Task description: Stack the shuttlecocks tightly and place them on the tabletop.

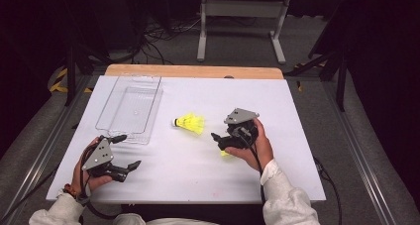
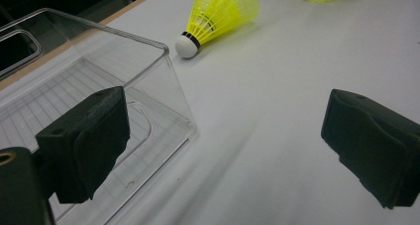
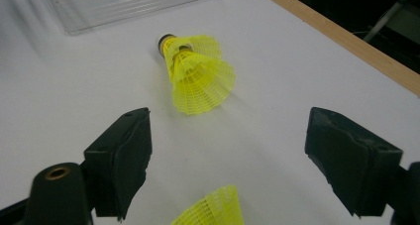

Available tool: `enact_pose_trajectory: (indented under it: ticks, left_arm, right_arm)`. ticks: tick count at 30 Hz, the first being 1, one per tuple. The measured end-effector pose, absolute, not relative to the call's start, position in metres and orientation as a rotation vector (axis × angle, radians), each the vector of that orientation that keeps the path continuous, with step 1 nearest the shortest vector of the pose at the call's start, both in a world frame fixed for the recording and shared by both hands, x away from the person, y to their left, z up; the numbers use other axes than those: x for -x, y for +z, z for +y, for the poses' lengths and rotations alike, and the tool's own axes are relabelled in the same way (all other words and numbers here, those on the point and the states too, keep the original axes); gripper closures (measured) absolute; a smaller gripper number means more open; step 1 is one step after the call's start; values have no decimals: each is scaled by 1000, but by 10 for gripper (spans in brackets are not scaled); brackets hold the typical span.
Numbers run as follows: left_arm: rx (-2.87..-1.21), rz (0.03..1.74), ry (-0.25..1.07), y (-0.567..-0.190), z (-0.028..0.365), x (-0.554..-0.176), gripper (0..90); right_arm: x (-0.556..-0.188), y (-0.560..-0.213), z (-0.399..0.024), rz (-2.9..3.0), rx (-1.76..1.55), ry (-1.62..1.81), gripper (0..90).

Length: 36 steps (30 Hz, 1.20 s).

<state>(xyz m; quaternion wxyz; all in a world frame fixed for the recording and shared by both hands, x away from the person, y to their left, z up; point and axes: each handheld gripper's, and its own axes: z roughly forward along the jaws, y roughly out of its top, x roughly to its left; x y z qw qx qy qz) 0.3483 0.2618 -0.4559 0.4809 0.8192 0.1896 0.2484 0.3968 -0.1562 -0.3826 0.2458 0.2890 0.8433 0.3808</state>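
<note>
- Shuttlecocks are the work in hand: two yellow plastic-skirted shuttlecocks lie on the white table (image 1: 297,175), to be taken from left to right below.
- At the far left, the clear rectangular plastic tray (image 1: 130,108) is seen standing empty on the table, its long side running away from the person.
- Just before the tray's near corner, the left tongs (image 1: 125,151) are held released, nothing between the black pads, as is seen in the left gripper view, where one pad overlaps the tray wall (image 2: 148,81).
- Toward the middle, the white-nosed yellow shuttlecock (image 1: 189,123) is seen lying on its side, near the tray but apart from it, cork pointing at the tray (image 3: 195,74).
- Further right, the second yellow shuttlecock (image 1: 225,153) is largely hidden under the right tongs (image 1: 218,140); its skirt edge (image 3: 213,210) shows low between the pads.
- The right tongs are spread wide and grasp nothing; neither pad is seen touching a skirt.
- Judged risk: the thin skirt could be crushed or bent if the pads are clenched hard across it.
- Judged risk: a light shuttlecock could be rolled or flicked away if one pad meets it first, since it rests on a curved skirt.
- Judged risk: the light tray could be nudged by the left tongs so close to its corner.
</note>
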Motion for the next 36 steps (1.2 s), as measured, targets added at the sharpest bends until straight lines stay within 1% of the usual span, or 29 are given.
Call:
enact_pose_trajectory:
  ticks: [9,21,29,36]
  left_arm:
    - [-2000,461,608,-456,261,-348,58]
    - [-2000,458,601,-456,261,-348,58]
    - [-2003,455,600,-456,261,-349,58]
    - [-2006,454,591,-457,260,-349,58]
  right_arm:
    - [-382,-395,-173,2330,-799,1074,197]
    - [-376,-414,-188,2450,-742,1070,185]
    - [-379,-426,-189,2522,-706,1000,173]
    - [-389,-438,-192,2553,-714,974,168]
